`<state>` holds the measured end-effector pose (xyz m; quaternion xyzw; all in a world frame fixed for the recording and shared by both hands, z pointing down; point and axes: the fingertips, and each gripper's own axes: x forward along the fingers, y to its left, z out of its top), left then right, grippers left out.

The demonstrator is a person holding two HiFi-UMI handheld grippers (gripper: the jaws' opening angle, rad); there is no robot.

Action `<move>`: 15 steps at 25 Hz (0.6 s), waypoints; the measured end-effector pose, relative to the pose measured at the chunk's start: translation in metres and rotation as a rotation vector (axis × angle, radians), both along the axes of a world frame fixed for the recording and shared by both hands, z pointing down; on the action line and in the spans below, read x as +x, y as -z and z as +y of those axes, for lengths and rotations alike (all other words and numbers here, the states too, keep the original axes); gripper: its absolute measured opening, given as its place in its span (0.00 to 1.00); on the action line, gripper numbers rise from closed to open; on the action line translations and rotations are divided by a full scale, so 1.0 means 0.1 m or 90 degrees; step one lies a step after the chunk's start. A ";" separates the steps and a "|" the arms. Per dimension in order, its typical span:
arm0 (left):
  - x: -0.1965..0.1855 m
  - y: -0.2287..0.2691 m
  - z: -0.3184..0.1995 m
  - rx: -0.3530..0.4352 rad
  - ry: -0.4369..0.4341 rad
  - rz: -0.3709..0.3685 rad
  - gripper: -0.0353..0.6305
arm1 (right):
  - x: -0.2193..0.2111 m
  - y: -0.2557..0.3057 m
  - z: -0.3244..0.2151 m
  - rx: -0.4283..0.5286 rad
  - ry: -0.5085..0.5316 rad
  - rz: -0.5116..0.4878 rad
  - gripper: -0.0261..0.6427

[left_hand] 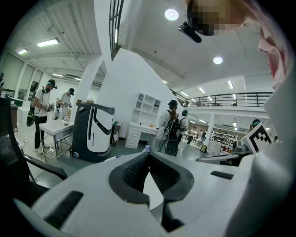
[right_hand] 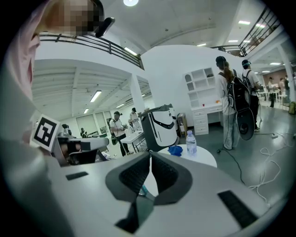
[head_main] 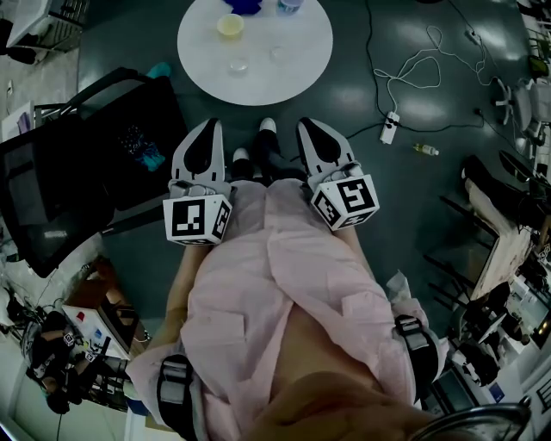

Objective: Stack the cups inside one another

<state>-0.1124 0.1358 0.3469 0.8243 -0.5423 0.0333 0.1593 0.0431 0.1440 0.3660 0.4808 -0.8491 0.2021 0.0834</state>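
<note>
The round white table (head_main: 293, 73) stands ahead of me at the top of the head view. On it are a yellow cup (head_main: 230, 26) and two clear cups (head_main: 238, 64) (head_main: 277, 53), all apart from each other. My left gripper (head_main: 211, 123) and right gripper (head_main: 307, 122) are held in front of my body, short of the table, both shut with nothing in them. In the left gripper view the jaws (left_hand: 148, 152) meet at their tips. The right gripper (right_hand: 150, 153) points toward the table (right_hand: 206, 158).
A water bottle (right_hand: 191, 142) and a blue object (right_hand: 175, 150) sit at the table's far side. A black chair (head_main: 77, 172) stands at my left. A cable with a power strip (head_main: 389, 127) lies on the floor at right. People (right_hand: 236, 99) stand beyond the table.
</note>
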 end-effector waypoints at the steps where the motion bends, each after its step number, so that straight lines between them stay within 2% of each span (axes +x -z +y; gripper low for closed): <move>1: 0.02 0.00 -0.03 -0.001 0.001 0.000 0.08 | 0.02 0.00 -0.04 -0.001 0.002 -0.001 0.09; 15: 0.17 -0.06 -0.42 -0.015 0.060 -0.005 0.08 | 0.17 -0.04 -0.59 -0.004 0.059 -0.018 0.09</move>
